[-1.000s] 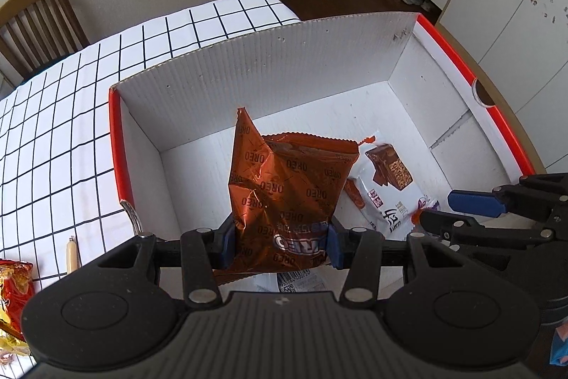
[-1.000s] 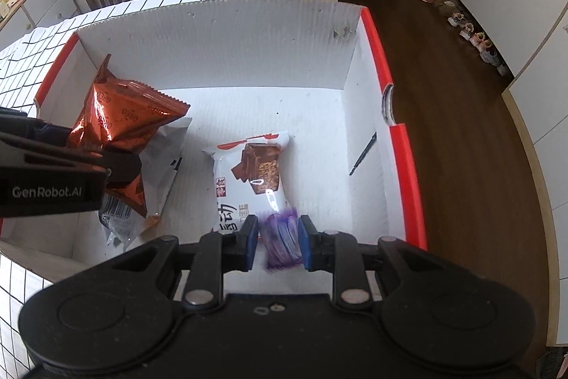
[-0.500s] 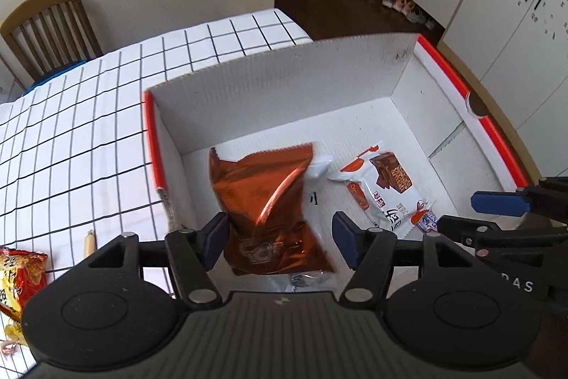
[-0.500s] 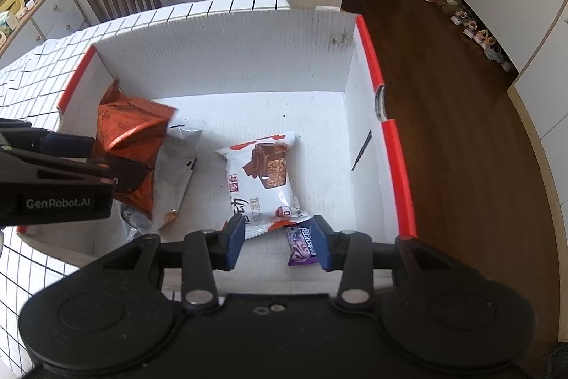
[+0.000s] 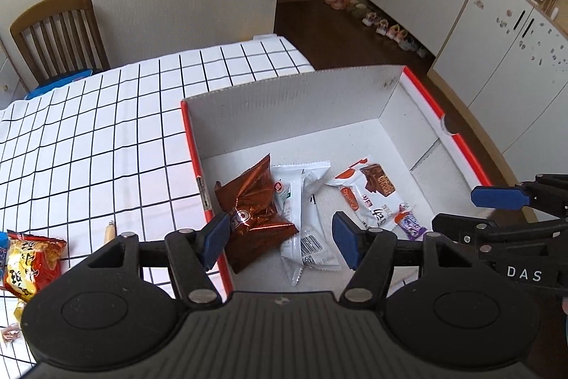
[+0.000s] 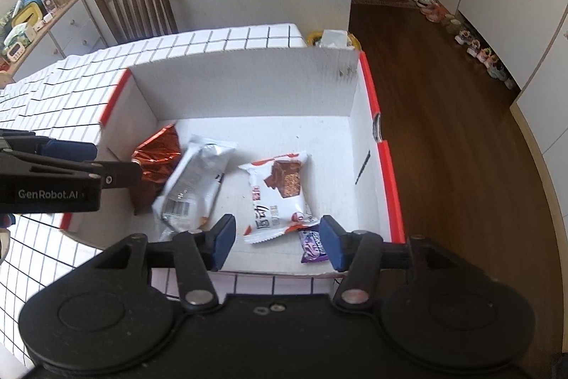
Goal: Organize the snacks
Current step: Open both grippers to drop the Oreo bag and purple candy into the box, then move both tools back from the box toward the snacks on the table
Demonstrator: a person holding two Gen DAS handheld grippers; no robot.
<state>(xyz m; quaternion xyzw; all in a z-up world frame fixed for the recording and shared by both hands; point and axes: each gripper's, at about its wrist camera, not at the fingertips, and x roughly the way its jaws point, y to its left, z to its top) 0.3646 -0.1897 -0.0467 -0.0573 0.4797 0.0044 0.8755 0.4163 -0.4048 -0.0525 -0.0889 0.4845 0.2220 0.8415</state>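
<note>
A white cardboard box with red rims (image 5: 284, 105) (image 6: 248, 77) stands on the checked table. In it lie an orange-brown Oreo bag (image 5: 254, 201) (image 6: 156, 155), a white-silver packet (image 5: 301, 208) (image 6: 193, 180), a white chocolate-wafer packet (image 5: 369, 194) (image 6: 280, 190) and a small purple candy (image 5: 410, 224) (image 6: 312, 245). My left gripper (image 5: 280, 242) is open and empty above the box's near left edge. My right gripper (image 6: 278, 244) is open and empty above the near right of the box.
A red-yellow snack bag (image 5: 30, 263) and small wrapped sweets (image 5: 10, 333) lie on the table at the left. A wooden chair (image 5: 58, 34) stands behind the table. White cabinets (image 5: 497, 34) and shoes line the wood floor at the right.
My left gripper opened and dropped the Oreo bag into the box. My right gripper opened and dropped the purple candy. Both grippers drew back and up from the box.
</note>
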